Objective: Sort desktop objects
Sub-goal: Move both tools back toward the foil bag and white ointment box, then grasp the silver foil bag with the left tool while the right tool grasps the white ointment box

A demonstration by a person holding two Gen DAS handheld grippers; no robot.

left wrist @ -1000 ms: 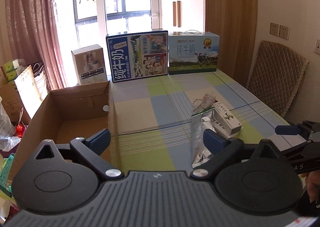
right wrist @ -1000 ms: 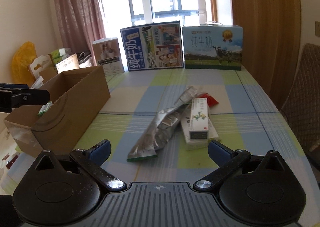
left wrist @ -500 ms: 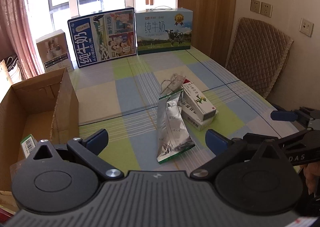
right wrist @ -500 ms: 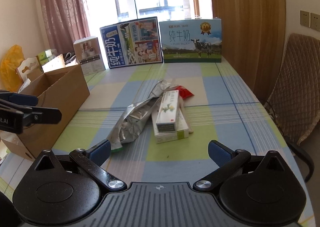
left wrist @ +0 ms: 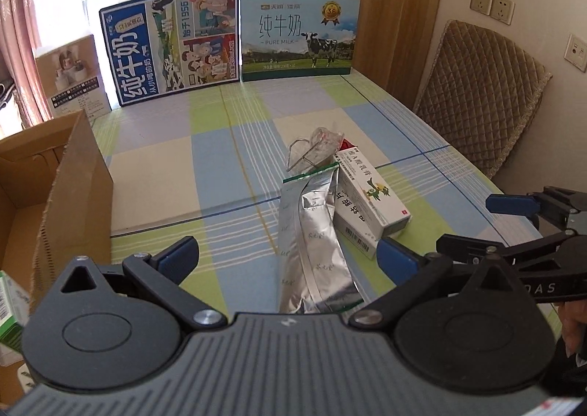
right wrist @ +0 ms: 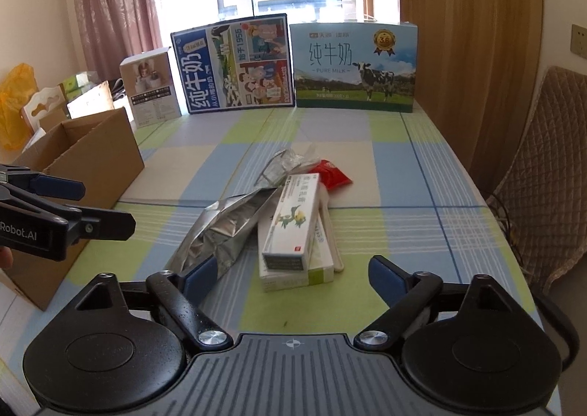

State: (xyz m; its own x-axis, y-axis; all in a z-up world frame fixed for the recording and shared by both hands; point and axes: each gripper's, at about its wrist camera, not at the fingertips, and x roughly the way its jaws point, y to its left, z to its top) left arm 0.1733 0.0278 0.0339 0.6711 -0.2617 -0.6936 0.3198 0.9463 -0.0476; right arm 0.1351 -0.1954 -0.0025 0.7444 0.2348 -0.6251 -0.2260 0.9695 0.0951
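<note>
Left wrist view: the left claw (left wrist: 288, 254) is standing wide open near the bottom of the frame, gripping nothing, its blue fingertips (left wrist: 179, 256) hanging over the checked desk (left wrist: 157, 173). A silver foil pouch (left wrist: 312, 243) is lying between them, reaching up toward the middle of the frame, untouched by either pad. Just right of the pouch two white medicine boxes (left wrist: 367, 203) are sitting stacked, with a crumpled clear wrapper (left wrist: 315, 148) behind them. A cardboard box (left wrist: 69, 188) is standing open at the left edge. Two milk cartons (left wrist: 234, 36) are leaning upright at the far end of the desk in the upper middle. The right claw (left wrist: 473, 225) is reaching in from the right edge

Right wrist view: the right claw (right wrist: 290, 274) is sitting at the bottom of the frame with its jaws closing, though they are wide apart for now and pressing on nothing. The stacked medicine boxes (right wrist: 293, 232) are lying between its fingertips (right wrist: 385, 276), just ahead of them, and the foil pouch (right wrist: 223, 228) is lying to their left, its near end beside the left pad. A red packet (right wrist: 332, 177) is showing behind the boxes. The cardboard box (right wrist: 91, 162) is standing at the left, and the left claw (right wrist: 99, 210) is poking in front of it from the left edge
</note>
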